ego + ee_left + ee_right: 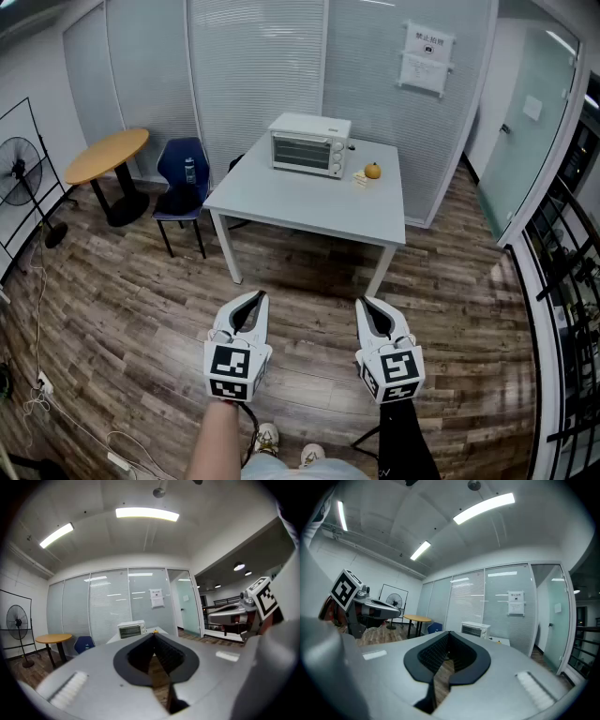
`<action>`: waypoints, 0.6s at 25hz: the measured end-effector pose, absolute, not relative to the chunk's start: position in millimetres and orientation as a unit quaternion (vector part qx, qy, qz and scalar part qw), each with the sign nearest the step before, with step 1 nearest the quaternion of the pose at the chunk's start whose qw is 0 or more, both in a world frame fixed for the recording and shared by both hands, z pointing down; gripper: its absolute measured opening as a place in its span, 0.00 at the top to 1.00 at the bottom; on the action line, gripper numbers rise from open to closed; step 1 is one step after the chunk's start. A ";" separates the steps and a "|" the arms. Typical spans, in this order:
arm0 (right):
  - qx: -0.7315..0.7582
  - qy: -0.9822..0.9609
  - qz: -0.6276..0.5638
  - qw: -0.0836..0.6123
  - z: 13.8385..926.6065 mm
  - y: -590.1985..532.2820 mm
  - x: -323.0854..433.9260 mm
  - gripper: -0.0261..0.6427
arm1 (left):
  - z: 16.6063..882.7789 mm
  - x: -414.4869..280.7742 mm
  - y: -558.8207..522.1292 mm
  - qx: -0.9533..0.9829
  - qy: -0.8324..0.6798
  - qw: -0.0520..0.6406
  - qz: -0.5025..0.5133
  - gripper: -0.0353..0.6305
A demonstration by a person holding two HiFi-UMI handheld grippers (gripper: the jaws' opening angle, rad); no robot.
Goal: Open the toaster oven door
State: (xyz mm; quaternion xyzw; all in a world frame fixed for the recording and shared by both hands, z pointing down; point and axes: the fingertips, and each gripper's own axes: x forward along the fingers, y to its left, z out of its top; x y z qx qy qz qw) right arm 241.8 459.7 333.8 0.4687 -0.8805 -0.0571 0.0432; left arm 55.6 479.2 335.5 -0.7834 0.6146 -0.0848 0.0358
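A white toaster oven (pixel 308 145) stands at the far edge of a white table (pixel 309 211), its glass door shut. It appears small and distant as the toaster oven (pixel 131 630) in the left gripper view and as the toaster oven (pixel 475 629) in the right gripper view. My left gripper (pixel 257 297) and right gripper (pixel 364 303) hover side by side over the wood floor, well short of the table. On both, the jaws meet at the tips with nothing between them. Each points toward the table.
An orange (pixel 372 171) and a small card lie on the table right of the oven. A blue chair (pixel 184 183) and a round wooden table (pixel 108 155) stand to the left, with a fan (pixel 19 173) beyond. Glass walls are behind; a black railing (pixel 562 281) runs along the right.
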 end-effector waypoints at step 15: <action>0.463 -0.885 -0.047 0.008 328.9 446.7 285.8 0.96 | 331.5 97.9 472.8 -0.782 0.615 0.050 -0.088 0.86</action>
